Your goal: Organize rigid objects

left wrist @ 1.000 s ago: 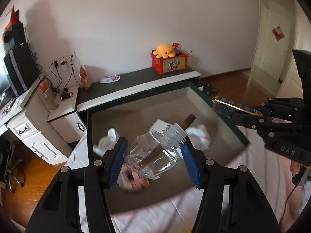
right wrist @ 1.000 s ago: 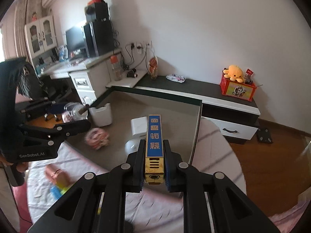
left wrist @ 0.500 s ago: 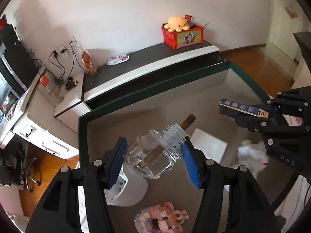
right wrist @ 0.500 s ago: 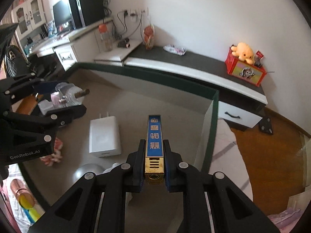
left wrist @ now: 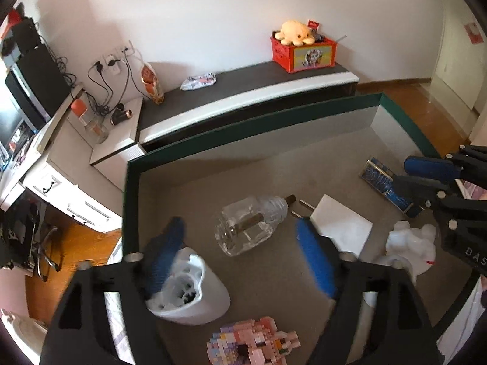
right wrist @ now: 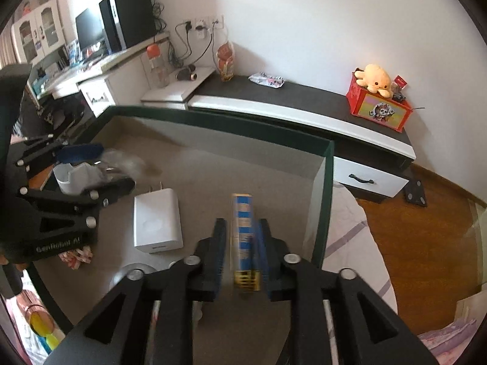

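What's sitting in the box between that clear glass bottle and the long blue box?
The white charger, seen in the left wrist view, between the glass bottle and blue box.

Green-rimmed box, grey floor, sits on a bed with a pale striped sheet. On the box floor: clear glass bottle on its side, white charger, blue-and-gold slim box. Also there: white cup, pink brick model, white figurine.

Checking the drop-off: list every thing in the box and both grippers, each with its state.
Glass bottle: on its side, released.
Blue box: between opening jaws, on the box floor.
Left gripper: opening, nothing gripped.
Right gripper: opening.
White charger: lying flat.
White cup: tipped over.
Brick toy: on the floor.
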Demonstrator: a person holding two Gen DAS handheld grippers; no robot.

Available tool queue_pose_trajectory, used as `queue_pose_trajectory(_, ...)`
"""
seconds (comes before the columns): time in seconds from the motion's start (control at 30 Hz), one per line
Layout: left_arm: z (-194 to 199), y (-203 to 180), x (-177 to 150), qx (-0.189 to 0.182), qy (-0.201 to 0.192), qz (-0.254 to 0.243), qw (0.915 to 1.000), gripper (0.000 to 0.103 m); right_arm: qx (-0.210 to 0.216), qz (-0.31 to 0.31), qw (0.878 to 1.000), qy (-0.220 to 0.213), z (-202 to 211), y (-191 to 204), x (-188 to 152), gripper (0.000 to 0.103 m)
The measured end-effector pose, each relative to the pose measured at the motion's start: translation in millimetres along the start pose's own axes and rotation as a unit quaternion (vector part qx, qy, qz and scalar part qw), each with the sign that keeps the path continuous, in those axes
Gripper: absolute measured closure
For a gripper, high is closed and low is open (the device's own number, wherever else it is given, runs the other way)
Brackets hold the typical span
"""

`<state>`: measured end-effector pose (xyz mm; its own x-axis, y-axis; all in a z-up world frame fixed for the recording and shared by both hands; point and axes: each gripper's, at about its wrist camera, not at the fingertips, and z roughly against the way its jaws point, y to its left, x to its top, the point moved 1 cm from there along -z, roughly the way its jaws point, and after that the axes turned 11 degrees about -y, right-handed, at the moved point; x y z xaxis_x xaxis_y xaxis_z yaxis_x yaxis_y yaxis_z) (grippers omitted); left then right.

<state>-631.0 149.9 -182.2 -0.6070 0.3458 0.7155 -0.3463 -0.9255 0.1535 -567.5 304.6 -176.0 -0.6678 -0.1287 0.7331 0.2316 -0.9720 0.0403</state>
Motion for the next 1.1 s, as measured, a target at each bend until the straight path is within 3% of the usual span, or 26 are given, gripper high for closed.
queue_pose_trajectory(0.23,67.4,3.7,-8.7,-0.001,-0.083,0.010,0.9965,0.001,-0.009,-0.012,0.998,-0.066,48.3,8.6,-0.6,0.033)
queue_pose_trajectory(0.27,82.2,6.2,-11.9,0.007,-0.098,0.016,0.9950,0.000,-0.012,-0.012,0.997,-0.073,56.9,10.8,-1.8,0.023)
queue_pose_trajectory(0.43,153.9,18.8,-30.4,0.036,-0.163,0.044,0.9850,0.000,-0.017,-0.002,0.993,-0.116,109.9,30.4,-14.0,0.020)
queue_pose_trajectory(0.53,201.2,20.3,-52.2,0.052,-0.202,0.066,0.9758,0.000,-0.019,0.001,0.990,-0.140,144.2,44.0,-25.7,0.011)
queue_pose_trajectory(0.57,213.9,19.2,-59.3,0.052,-0.210,0.071,0.9738,0.000,-0.019,0.001,0.989,-0.148,157.4,50.4,-31.2,0.000)
queue_pose_trajectory(0.9,320.9,-17.9,-145.7,0.073,-0.263,0.064,0.9598,0.000,-0.079,0.016,0.965,-0.248,273.7,103.9,-90.9,0.000)
queue_pose_trajectory(1.1,360.1,-31.7,-183.7,0.097,-0.271,0.077,0.9546,0.000,-0.098,0.009,0.957,-0.274,317.3,127.8,-132.8,0.000)
